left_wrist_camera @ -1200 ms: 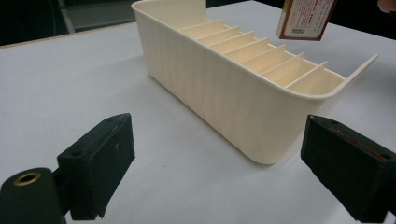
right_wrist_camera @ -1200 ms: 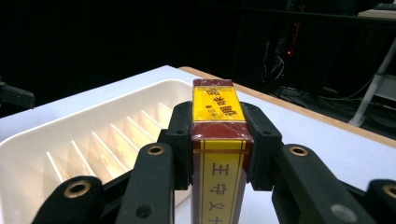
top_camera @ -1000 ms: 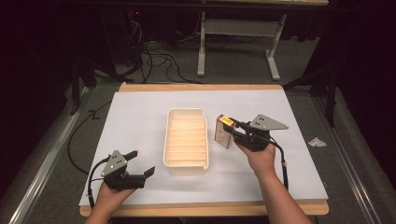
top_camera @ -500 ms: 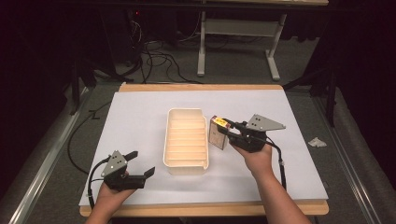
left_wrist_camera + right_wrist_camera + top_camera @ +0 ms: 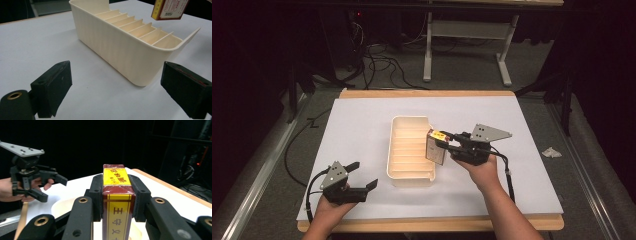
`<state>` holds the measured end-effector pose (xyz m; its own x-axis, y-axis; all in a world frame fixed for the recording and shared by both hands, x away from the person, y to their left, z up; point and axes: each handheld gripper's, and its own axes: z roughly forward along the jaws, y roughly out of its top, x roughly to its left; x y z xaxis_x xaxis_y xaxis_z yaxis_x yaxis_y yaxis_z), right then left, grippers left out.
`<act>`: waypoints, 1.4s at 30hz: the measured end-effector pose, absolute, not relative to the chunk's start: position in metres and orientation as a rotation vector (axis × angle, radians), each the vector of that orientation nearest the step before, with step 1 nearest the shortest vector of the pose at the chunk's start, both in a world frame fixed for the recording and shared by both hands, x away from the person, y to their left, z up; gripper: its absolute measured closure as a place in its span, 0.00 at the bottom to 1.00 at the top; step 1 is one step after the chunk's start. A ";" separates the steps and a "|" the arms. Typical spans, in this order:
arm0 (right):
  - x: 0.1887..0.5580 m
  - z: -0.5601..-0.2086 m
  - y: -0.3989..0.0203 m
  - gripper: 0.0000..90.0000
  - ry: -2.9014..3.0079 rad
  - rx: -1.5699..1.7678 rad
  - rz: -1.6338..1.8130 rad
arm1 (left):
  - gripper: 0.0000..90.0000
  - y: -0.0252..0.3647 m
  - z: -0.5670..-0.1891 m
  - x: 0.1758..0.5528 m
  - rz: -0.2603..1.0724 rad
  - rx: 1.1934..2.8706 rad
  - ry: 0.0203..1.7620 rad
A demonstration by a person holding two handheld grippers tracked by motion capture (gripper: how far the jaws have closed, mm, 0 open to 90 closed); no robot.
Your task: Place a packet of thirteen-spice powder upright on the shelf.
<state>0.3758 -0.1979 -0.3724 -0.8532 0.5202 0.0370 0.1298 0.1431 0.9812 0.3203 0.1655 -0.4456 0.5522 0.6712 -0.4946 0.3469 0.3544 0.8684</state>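
Note:
A cream slotted tray (image 5: 409,150) stands in the middle of the white sheet; its long wall (image 5: 120,53) fills much of the left gripper view. My right gripper (image 5: 443,140) is shut on a flat red and yellow box (image 5: 436,146) and holds it upright over the tray's right rim. In the right gripper view the box (image 5: 117,202) stands clamped between both black jaws. The box's lower corner (image 5: 169,9) hangs above the tray's far end. My left gripper (image 5: 364,176) rests open near the front left of the sheet, its jaws apart with nothing between them.
The white sheet (image 5: 362,125) covers a wooden table top. A crumpled scrap (image 5: 552,152) lies off the table at the right. Cables (image 5: 377,57) and a desk frame (image 5: 467,45) stand on the dark floor behind.
My right gripper has carried the box leftward, from beside the tray to over its right rim. The left gripper has stayed in place.

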 end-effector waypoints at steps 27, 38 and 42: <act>0.377 -0.374 -0.175 0.76 2.254 0.366 1.920 | 0.12 0.166 -0.447 0.318 0.262 1.265 1.025; 0.379 -0.378 -0.166 0.76 2.296 0.331 1.948 | 0.12 0.165 -0.447 0.318 0.259 1.266 1.027; 0.377 -0.380 -0.161 0.76 2.308 0.317 1.938 | 0.12 0.164 -0.447 0.317 0.258 1.265 1.028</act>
<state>0.3774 -0.1606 -0.3803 -0.9721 0.2293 0.0491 0.0880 0.1627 0.9827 0.3174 0.1645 -0.4471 0.5545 0.6711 -0.4921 0.3598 0.3399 0.8689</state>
